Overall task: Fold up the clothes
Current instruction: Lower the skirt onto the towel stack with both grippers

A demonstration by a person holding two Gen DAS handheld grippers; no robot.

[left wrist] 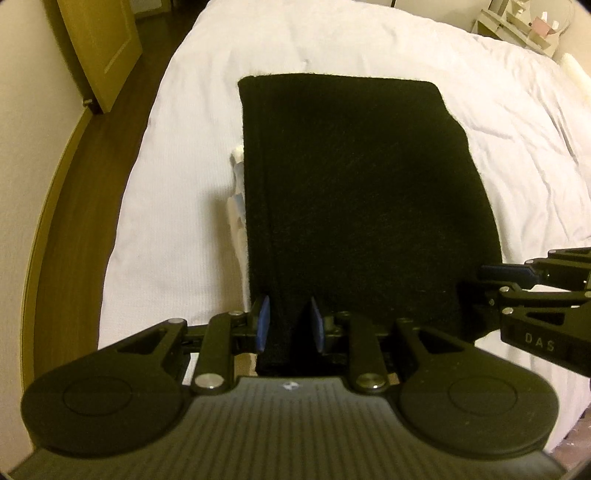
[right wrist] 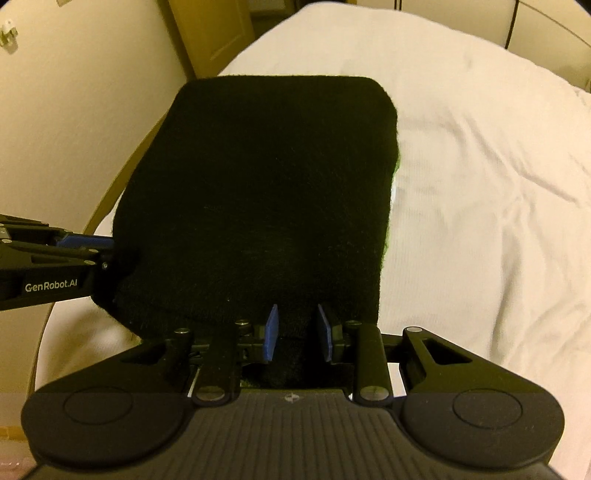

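The left hand-held gripper (left wrist: 288, 321) has its blue pads (left wrist: 263, 325) closed narrowly on a thick bunch of the near edge of a black garment (left wrist: 362, 192), with the fabric pinched between them. The right hand-held gripper (right wrist: 298, 332) grips the same near edge further along in the same way, its jaws narrow around a fold of the dark cloth. Each tool shows at the side of the other's view, level with that edge and just beside the garment.

Ahead of both grippers the garment stretches away as a broad folded rectangle, lying on a white bed (left wrist: 177, 229). Something pale, white with a hint of blue (left wrist: 236, 184), peeks out from under the garment's edge ahead and to the left of the left gripper; what it is cannot be told.

Beyond the bed on the left gripper's left are a dark wooden floor (left wrist: 122, 107), a wooden door (left wrist: 99, 48) and a cream wall (left wrist: 26, 147). Far ahead to the right, past the bed's corner, stands white furniture with small items on it (left wrist: 517, 26). Nothing lies on top of the garment.
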